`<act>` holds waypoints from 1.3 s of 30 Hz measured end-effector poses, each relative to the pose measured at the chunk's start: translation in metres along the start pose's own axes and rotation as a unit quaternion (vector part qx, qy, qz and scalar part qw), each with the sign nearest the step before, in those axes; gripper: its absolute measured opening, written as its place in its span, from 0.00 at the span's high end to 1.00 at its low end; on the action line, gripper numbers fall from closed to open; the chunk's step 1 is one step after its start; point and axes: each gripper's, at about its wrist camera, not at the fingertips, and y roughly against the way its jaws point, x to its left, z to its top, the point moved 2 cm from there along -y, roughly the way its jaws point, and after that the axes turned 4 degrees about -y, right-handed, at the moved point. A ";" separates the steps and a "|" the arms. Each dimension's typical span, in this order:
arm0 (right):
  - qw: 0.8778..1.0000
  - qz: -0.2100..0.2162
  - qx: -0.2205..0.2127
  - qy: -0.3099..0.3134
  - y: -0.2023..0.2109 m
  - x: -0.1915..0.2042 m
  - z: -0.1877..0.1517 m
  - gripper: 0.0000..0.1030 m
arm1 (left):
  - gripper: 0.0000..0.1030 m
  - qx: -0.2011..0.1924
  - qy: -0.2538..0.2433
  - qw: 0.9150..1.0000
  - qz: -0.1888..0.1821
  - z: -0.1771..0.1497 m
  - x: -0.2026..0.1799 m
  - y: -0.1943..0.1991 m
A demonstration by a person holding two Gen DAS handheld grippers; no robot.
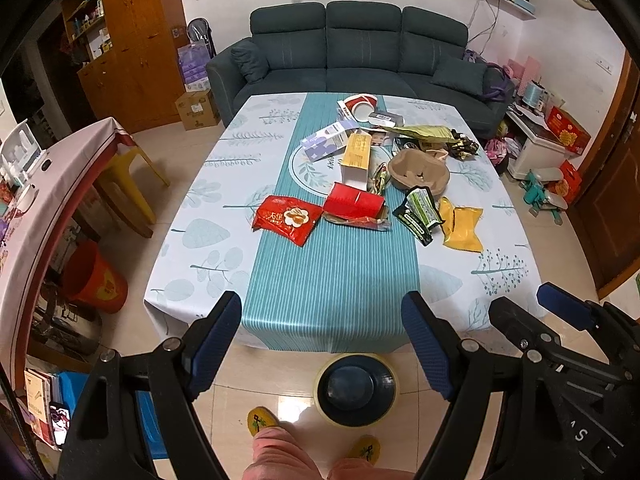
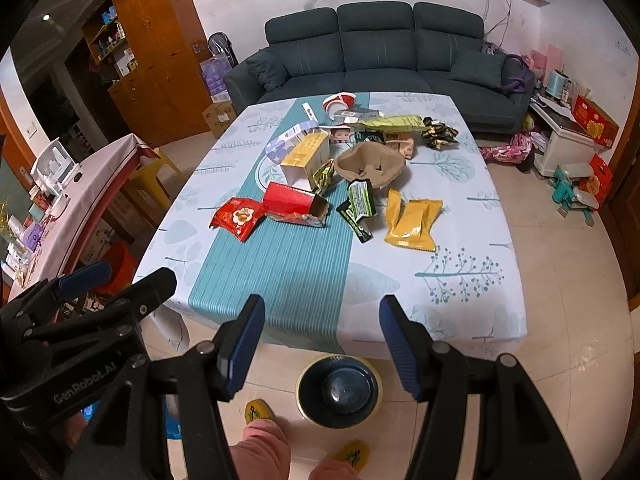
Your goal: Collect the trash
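Both my left tongs [image 1: 322, 334] and right tongs [image 2: 322, 338] gape wide, empty, before the table [image 1: 200, 248] strewn with wrappers [image 1: 286, 220].

The sofa [image 1: 360, 56] front is hidden behind the table [image 1: 192, 200]; shelf [image 1: 86, 20] items are too small to identify.

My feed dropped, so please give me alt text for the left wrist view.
The open left gripper hovers empty before a table strewn with wrappers and boxes, a red packet nearest. A bin sits on the floor below; the right gripper is alongside.
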 end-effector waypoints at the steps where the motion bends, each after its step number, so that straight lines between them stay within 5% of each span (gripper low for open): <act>1: 1.000 -0.001 -0.002 0.001 0.001 0.001 0.001 0.41 | 0.22 0.000 0.000 1.000 0.000 0.000 0.001 0.000; 11: 1.000 0.010 -0.012 0.004 -0.004 0.014 0.018 0.43 | 0.22 0.014 -0.064 0.998 -0.004 0.034 0.033 -0.016; 20: 0.997 0.008 0.013 -0.081 -0.054 0.021 0.052 0.48 | 0.22 0.059 -0.185 0.980 -0.042 0.071 0.074 -0.098; 27: 0.985 -0.018 0.047 -0.164 -0.108 0.029 0.061 0.48 | 0.22 0.114 -0.282 0.949 -0.084 0.082 0.079 -0.171; 39: 0.957 -0.056 0.074 -0.275 -0.163 0.035 0.038 0.48 | 0.22 0.160 -0.465 0.862 -0.121 0.081 0.059 -0.256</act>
